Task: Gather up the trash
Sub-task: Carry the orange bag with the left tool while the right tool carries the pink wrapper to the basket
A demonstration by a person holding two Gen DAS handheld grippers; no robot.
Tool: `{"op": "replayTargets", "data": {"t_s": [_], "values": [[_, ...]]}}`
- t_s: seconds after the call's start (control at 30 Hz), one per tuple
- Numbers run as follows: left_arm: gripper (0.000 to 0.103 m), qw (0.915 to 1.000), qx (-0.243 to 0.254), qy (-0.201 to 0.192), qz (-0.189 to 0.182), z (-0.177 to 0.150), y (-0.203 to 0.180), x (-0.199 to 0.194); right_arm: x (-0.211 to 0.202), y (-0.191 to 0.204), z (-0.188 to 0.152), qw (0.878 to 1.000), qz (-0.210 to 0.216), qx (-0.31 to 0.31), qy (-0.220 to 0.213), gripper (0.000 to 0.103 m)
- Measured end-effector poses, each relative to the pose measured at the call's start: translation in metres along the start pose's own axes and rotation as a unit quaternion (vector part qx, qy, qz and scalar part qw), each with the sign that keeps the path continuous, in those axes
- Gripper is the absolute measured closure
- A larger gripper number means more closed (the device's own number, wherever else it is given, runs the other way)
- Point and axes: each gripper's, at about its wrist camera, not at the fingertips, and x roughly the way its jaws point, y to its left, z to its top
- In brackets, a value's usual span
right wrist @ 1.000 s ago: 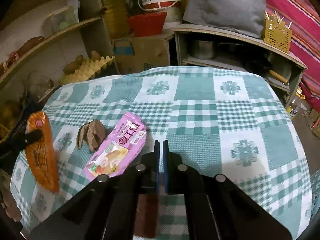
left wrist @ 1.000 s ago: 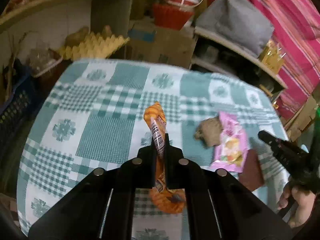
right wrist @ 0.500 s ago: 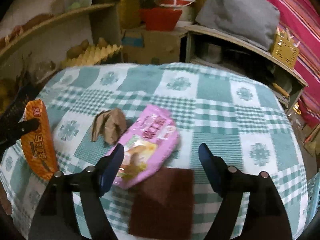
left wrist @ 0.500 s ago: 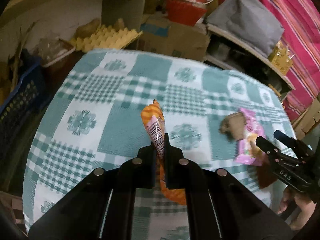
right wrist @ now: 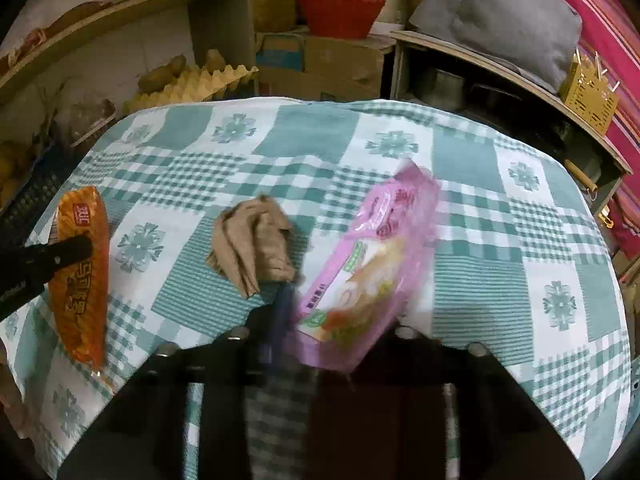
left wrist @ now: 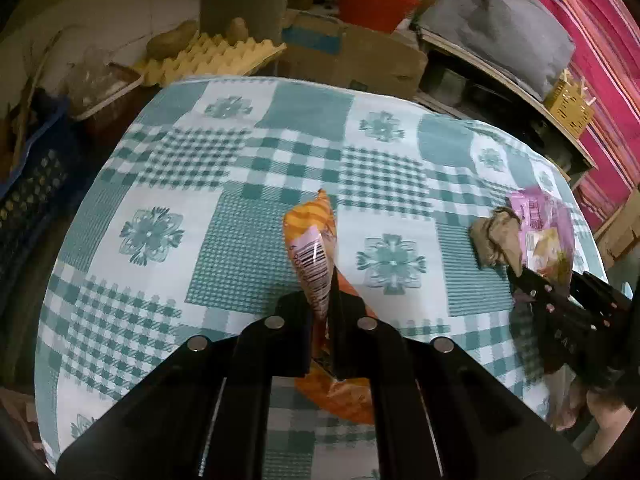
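Cluttered storeroom behind a table under a green-and-white checked tablecloth [right wrist: 312,136]. From left to right: left gripper [left wrist: 322,304] pressed together on an upright orange snack wrapper [left wrist: 312,248], then a crumpled brown paper [right wrist: 256,248] lying loose on the cloth, then right gripper [right wrist: 340,320], jaws closing around the lower end of a blurred pink wrapper [right wrist: 376,256]. Likely trouble: thin, slick pink film slipping free of a shallow end grip, brown paper left behind.

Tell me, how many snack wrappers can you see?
2. The orange wrapper is pinched in the left hand-held gripper. The pink wrapper sits between the right hand-held gripper's closing jaws, beside the crumpled brown paper. None seem hidden.
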Motion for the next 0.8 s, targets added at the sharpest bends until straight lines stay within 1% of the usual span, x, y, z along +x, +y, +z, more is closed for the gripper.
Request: {"op": "replayTargets", "data": {"t_s": [0.07,0.17,0.3,0.4,0.5,0.6,0.8], "values": [[0.099,1.0000,0.003,-0.004,-0.006,0.001,-0.005,-0.004,-0.004,-0.008,0.000,1.000,0.008,0.010,-0.006,0.089],[0.100,0.9996,0.013,-0.015,-0.020,0.002,-0.016,-0.013,-0.012,-0.019,0.000,1.000,0.014,0.021,-0.015,0.093],[0.102,0.9988,0.028,-0.027,-0.031,0.003,-0.033,-0.024,-0.027,-0.036,-0.003,0.999,0.013,0.028,-0.032,0.095],[0.102,0.9978,0.034,-0.041,-0.039,0.005,-0.044,-0.038,-0.043,-0.056,-0.004,0.997,0.025,0.048,-0.050,0.095],[0.102,0.9960,0.037,-0.060,-0.055,0.007,-0.056,-0.055,-0.063,-0.080,-0.005,0.995,0.023,0.067,-0.067,0.095],[0.102,0.9940,0.040,-0.074,-0.071,0.008,-0.070,-0.068,-0.076,-0.097,-0.008,0.994,0.019,0.076,-0.077,0.095],[0.102,0.9888,0.066,-0.092,-0.097,0.007,-0.111,-0.088,-0.106,-0.130,-0.019,0.993,-0.011,0.079,-0.092,0.095]]}}
